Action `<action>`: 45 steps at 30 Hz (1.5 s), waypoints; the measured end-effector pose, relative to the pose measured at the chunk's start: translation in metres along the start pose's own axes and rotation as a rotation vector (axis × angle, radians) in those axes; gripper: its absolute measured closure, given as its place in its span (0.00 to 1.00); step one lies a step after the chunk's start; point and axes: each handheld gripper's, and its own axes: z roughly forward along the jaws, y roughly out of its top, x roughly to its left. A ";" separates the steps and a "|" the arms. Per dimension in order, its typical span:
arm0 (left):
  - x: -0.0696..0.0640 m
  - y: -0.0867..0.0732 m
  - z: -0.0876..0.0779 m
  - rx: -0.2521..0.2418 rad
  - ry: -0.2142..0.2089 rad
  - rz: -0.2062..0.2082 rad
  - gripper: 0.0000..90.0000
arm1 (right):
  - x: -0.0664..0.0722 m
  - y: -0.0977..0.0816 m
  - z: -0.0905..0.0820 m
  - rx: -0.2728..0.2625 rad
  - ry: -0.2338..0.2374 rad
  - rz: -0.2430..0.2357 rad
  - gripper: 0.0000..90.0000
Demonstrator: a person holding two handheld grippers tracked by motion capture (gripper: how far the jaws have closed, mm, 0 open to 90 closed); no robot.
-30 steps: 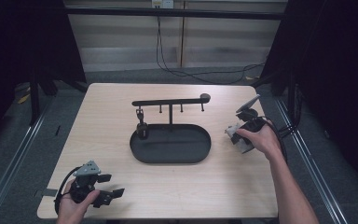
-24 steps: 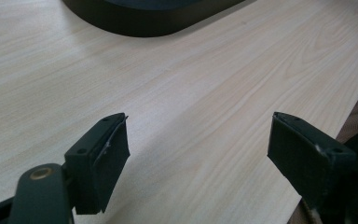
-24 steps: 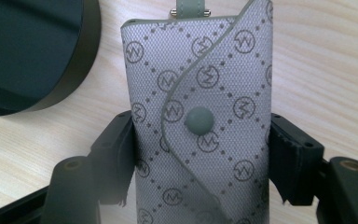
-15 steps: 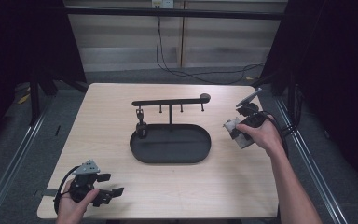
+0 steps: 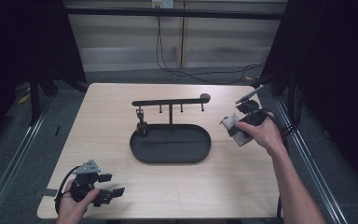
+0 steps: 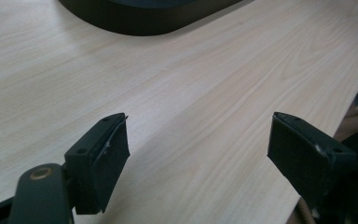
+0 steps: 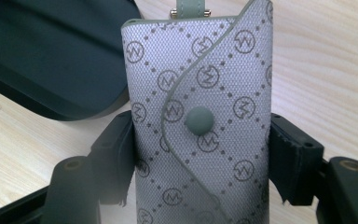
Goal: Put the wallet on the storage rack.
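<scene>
Between the right claw (image 7: 200, 154) jaws, a monogrammed pouch (image 7: 200, 121) (snap-buttoned flap).

Table (image 5: 121, 116): pale wood-grain, smooth, matt. Tray (image 5: 170, 150): matt black. Pouch (image 7: 200, 121): grey woven cloth, printed monogram.
</scene>
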 end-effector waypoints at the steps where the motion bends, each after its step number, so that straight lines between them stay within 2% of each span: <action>1: 0.000 0.000 0.000 -0.006 -0.002 -0.004 0.22 | 0.002 0.000 0.000 -0.002 -0.001 -0.004 0.37; 3: 0.000 0.001 -0.001 -0.017 0.008 -0.004 0.22 | 0.004 0.001 -0.001 -0.011 0.003 -0.012 0.37; 6: 0.001 0.000 0.000 -0.006 0.018 -0.004 0.22 | 0.010 0.002 -0.001 -0.027 0.008 -0.031 0.37; 12: 0.001 0.000 0.001 0.001 0.010 -0.007 0.22 | 0.019 0.005 -0.002 -0.058 0.032 -0.054 0.37; 16: 0.000 0.000 0.000 -0.002 0.013 -0.004 0.22 | 0.028 0.008 -0.002 -0.056 0.037 -0.074 0.37; 22: 0.000 0.000 0.000 -0.004 0.013 -0.001 0.22 | 0.041 0.015 -0.001 -0.053 0.079 -0.084 0.37; 30: 0.000 0.000 0.000 -0.002 0.013 -0.004 0.22 | 0.059 0.026 0.012 -0.045 0.126 -0.108 0.37; 42: 0.000 0.000 -0.001 0.001 0.006 -0.004 0.22 | 0.077 0.029 0.042 -0.045 0.189 -0.084 0.37; 45: 0.000 0.000 -0.002 -0.007 0.022 -0.001 0.22 | 0.080 0.029 0.046 -0.051 0.198 -0.080 0.37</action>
